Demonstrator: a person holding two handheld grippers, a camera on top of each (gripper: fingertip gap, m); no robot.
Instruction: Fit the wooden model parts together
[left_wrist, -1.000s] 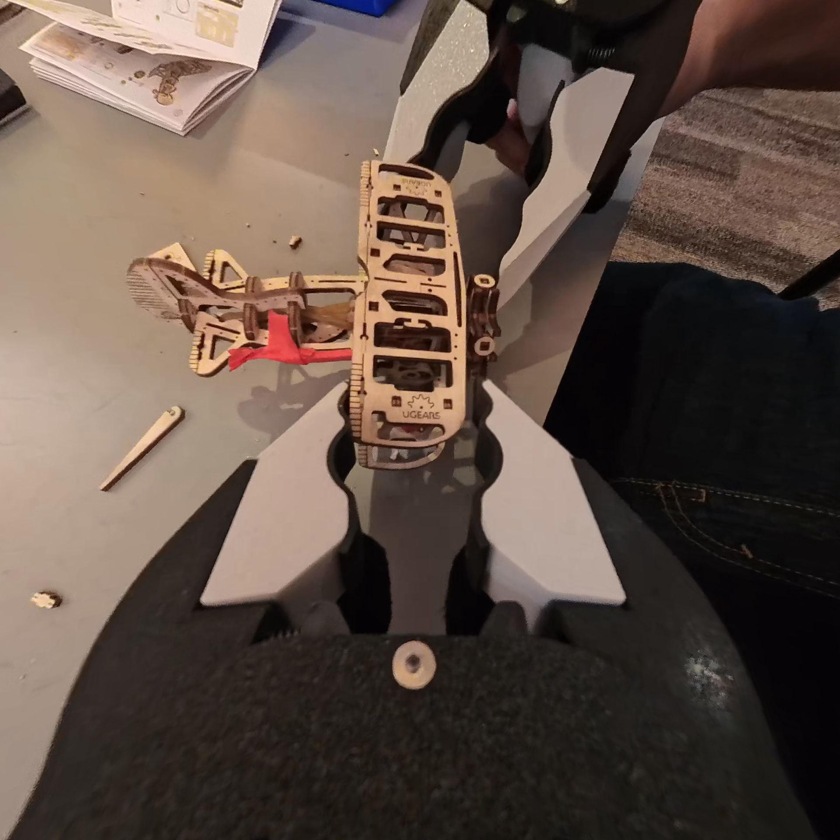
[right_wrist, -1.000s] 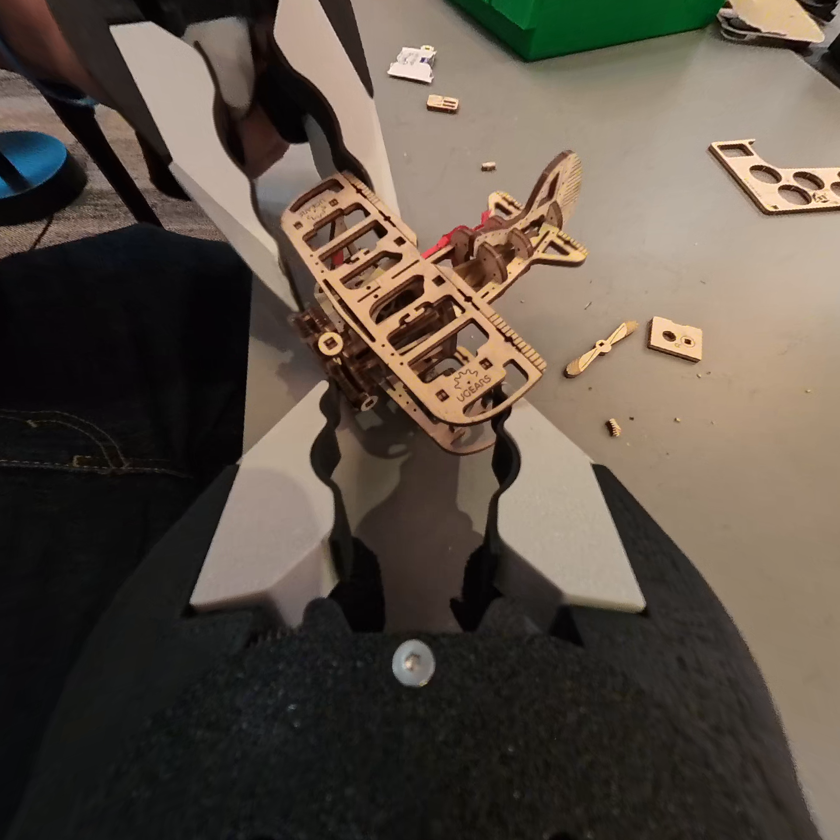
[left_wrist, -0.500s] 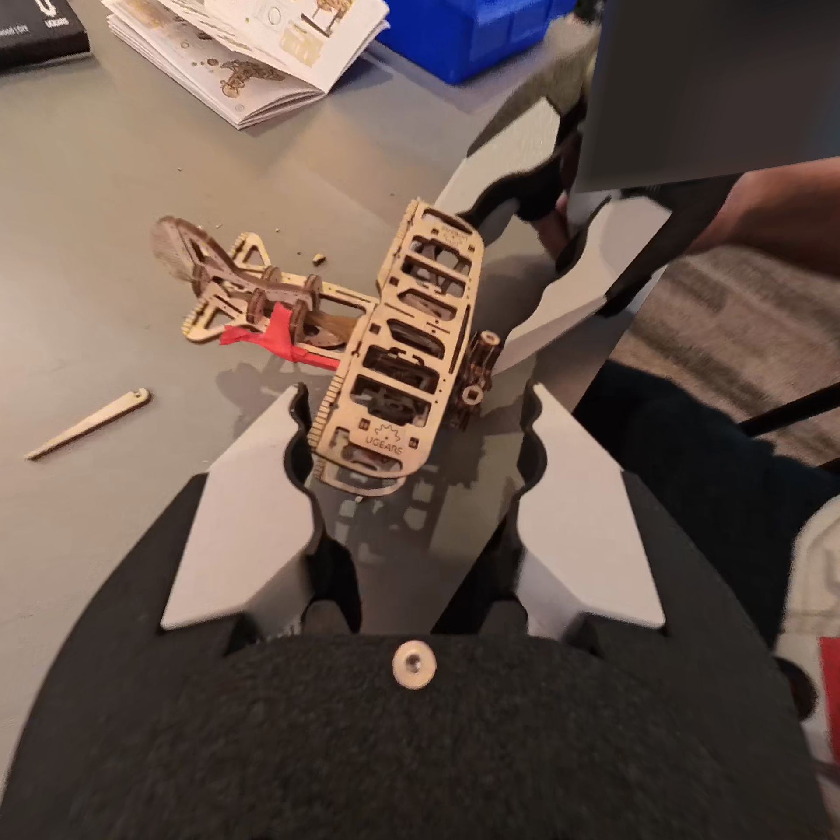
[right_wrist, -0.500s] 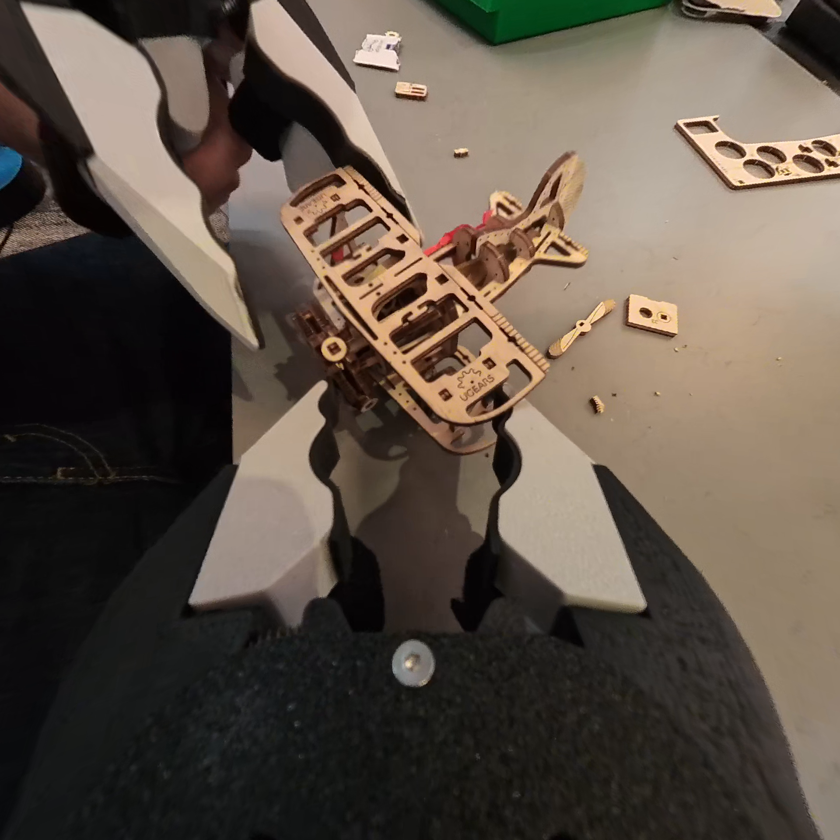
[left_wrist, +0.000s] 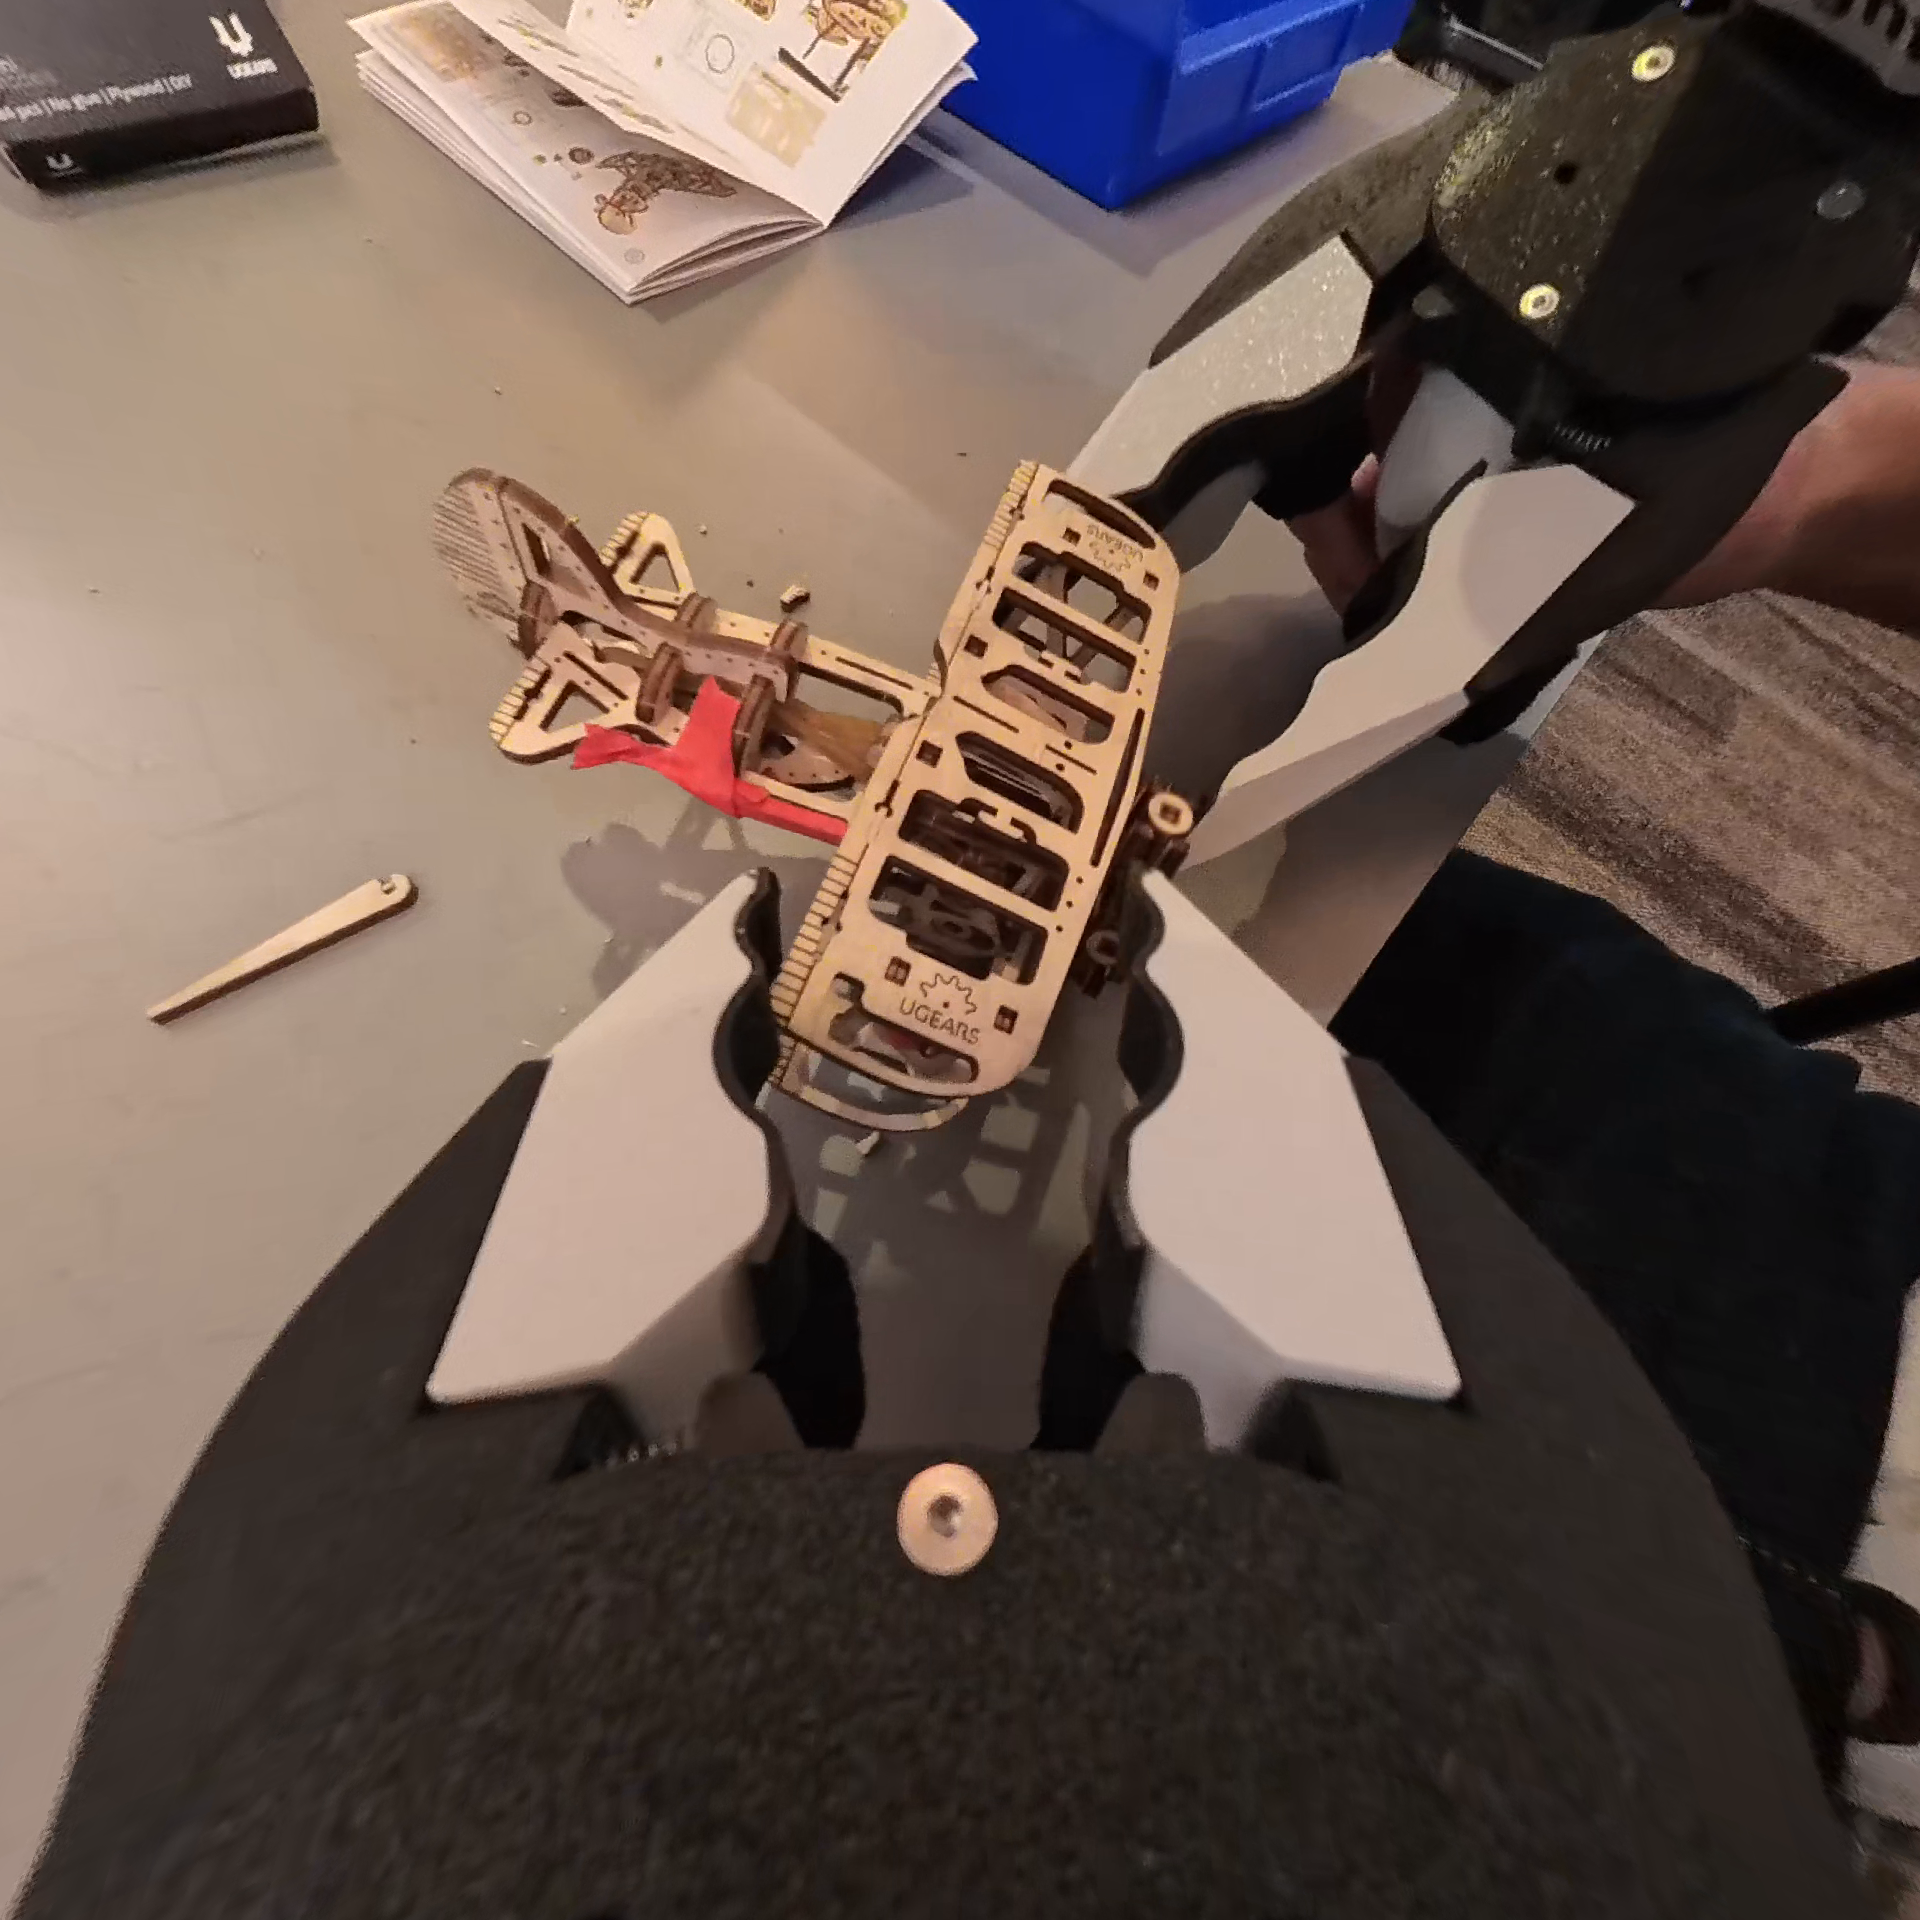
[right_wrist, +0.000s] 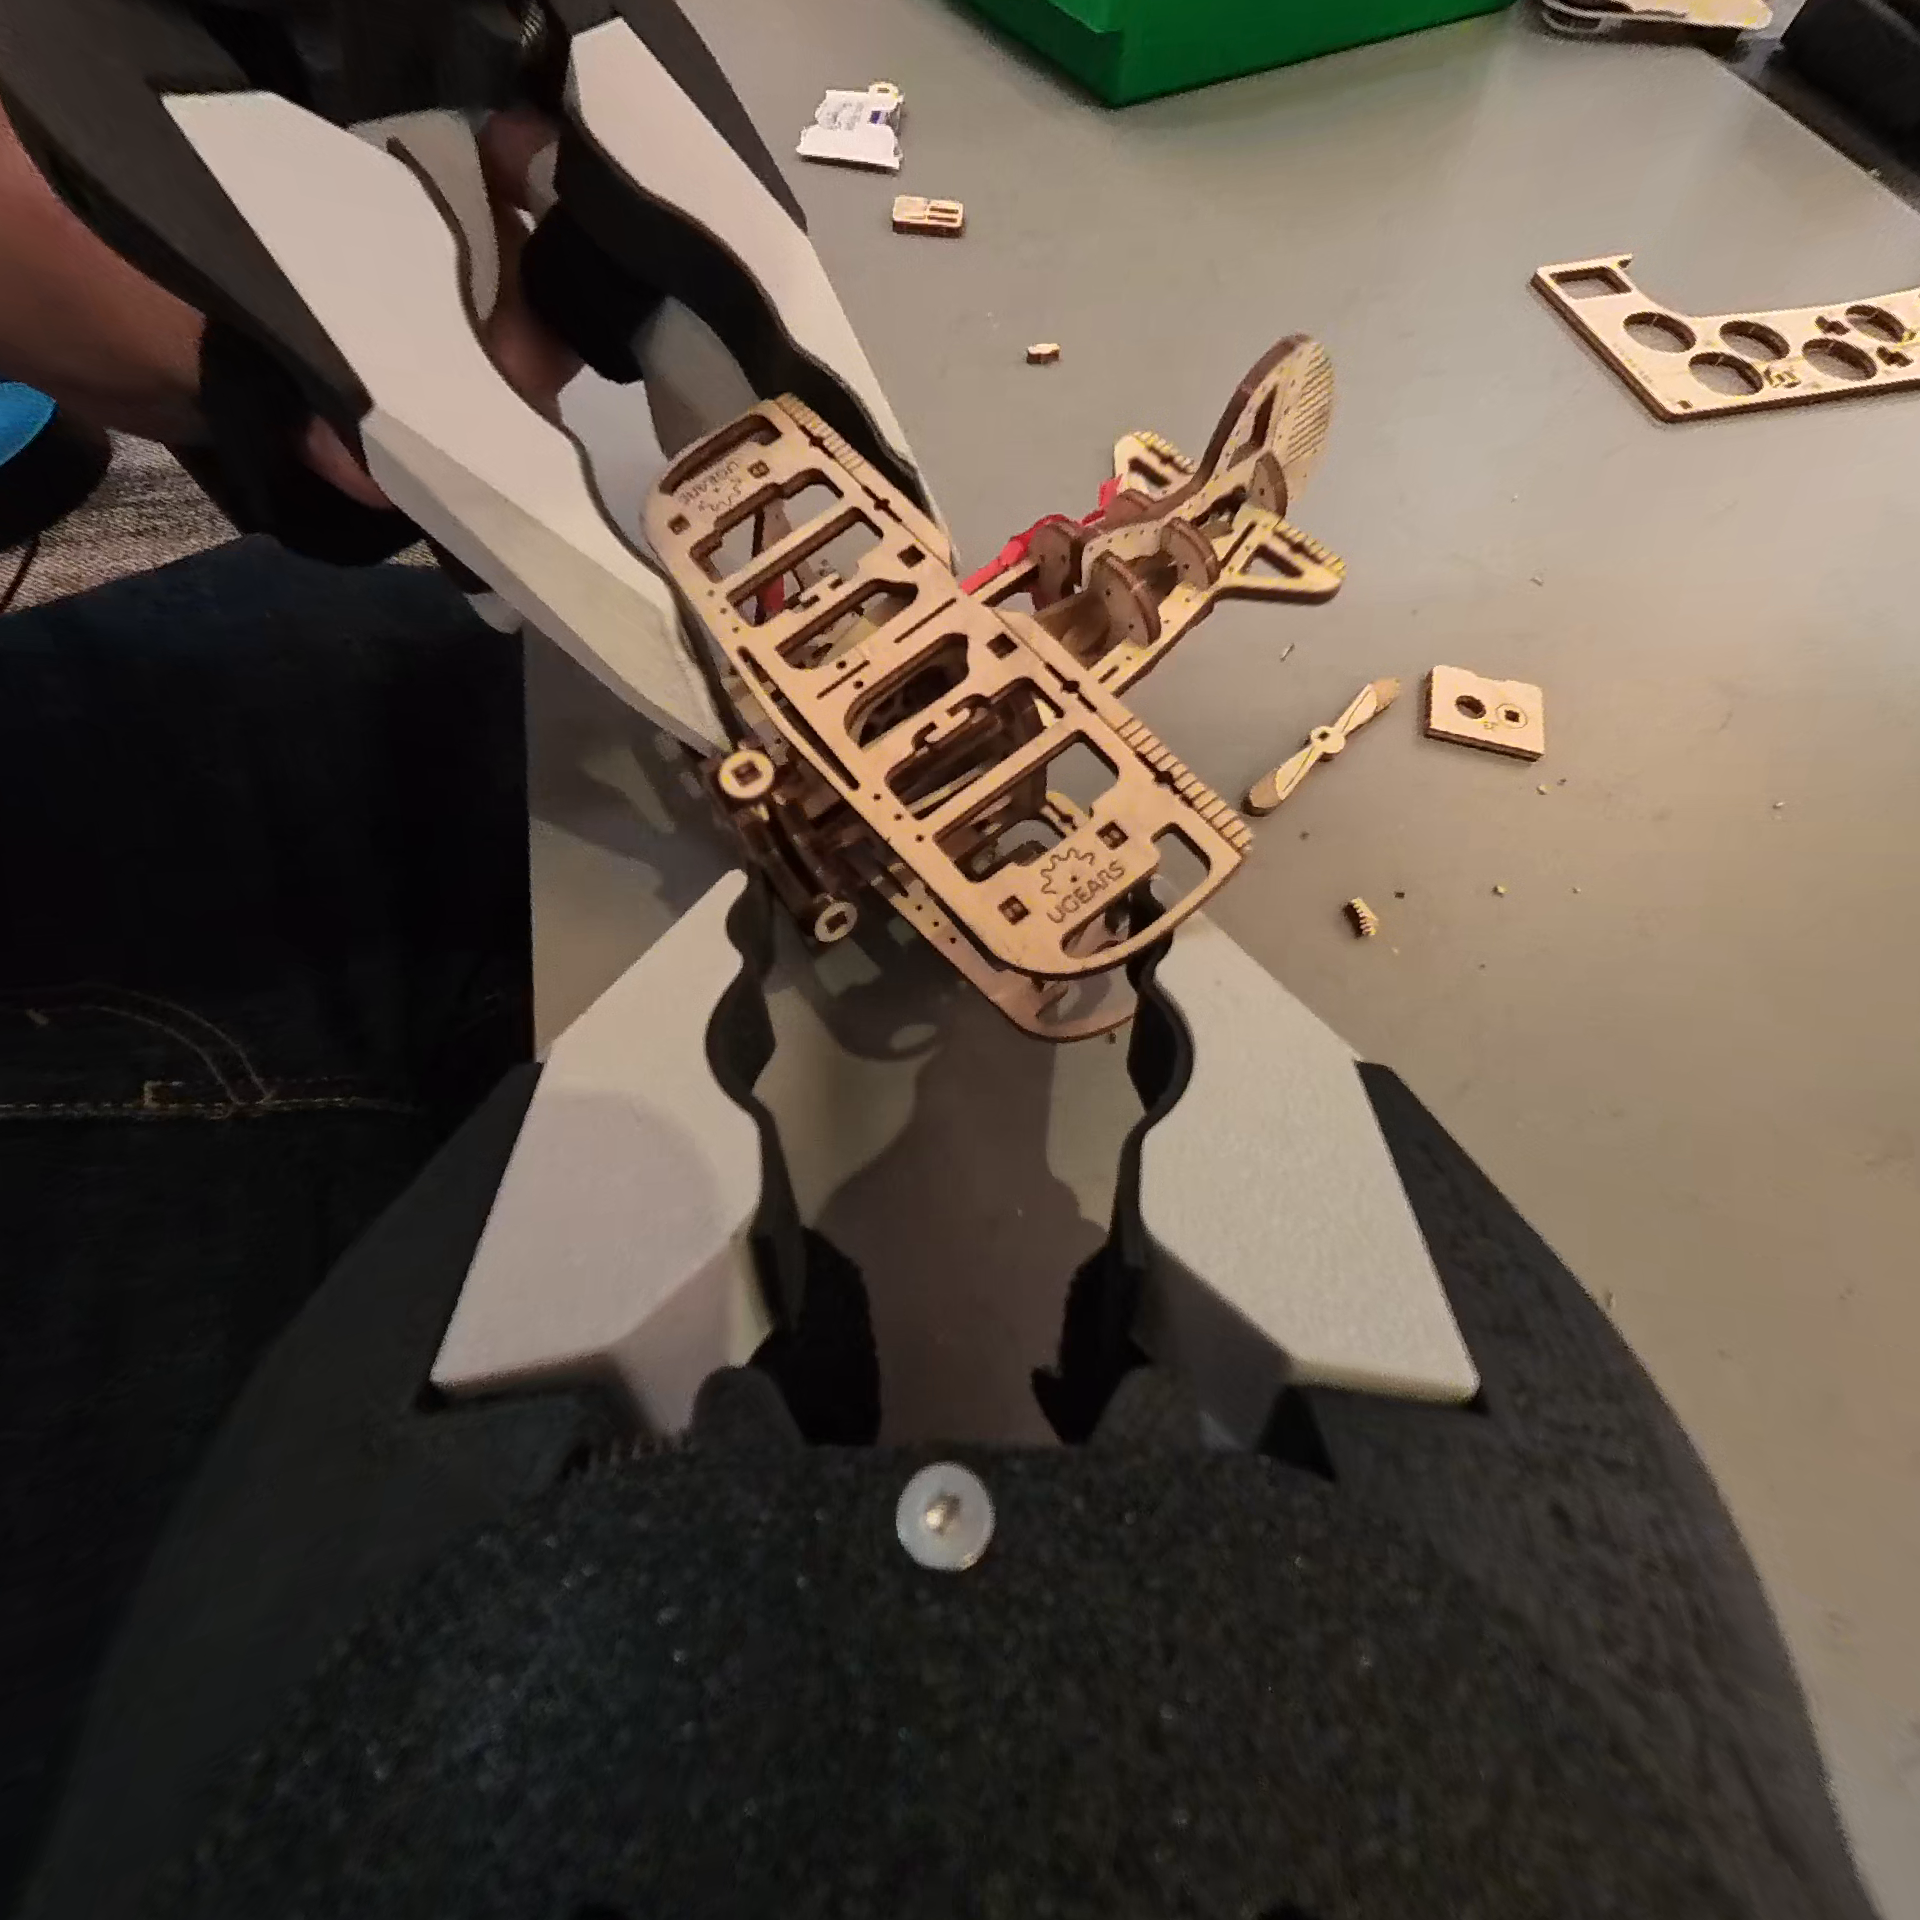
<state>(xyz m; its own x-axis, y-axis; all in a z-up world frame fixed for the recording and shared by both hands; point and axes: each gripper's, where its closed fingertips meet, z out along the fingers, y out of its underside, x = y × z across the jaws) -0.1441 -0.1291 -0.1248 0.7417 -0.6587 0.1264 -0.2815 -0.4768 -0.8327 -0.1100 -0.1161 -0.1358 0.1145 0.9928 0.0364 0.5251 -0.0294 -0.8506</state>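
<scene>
- Biplane model (left_wrist: 966, 821) mostly built, tilted at the near bench (left_wrist: 260, 436) edge; left claw (left_wrist: 951, 914) grips one wing end, right claw (right_wrist: 940, 925) the other.
- Nose hub (right_wrist: 750, 774) bare.
- Loose propeller (right_wrist: 1322, 743) and small plate (right_wrist: 1484, 713) beyond, apparently still unfitted.
- Punched-out sheet (right_wrist: 1756, 343) farther back.

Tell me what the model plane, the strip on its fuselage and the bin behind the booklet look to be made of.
Model plane: thin pale plywood, matte, with dark, probably laser-burnt cut edges.
Red strip: looks like crinkled adhesive tape, though it could be fabric.
Blue bin: likely moulded plastic, smooth with a slight sheen.
</scene>
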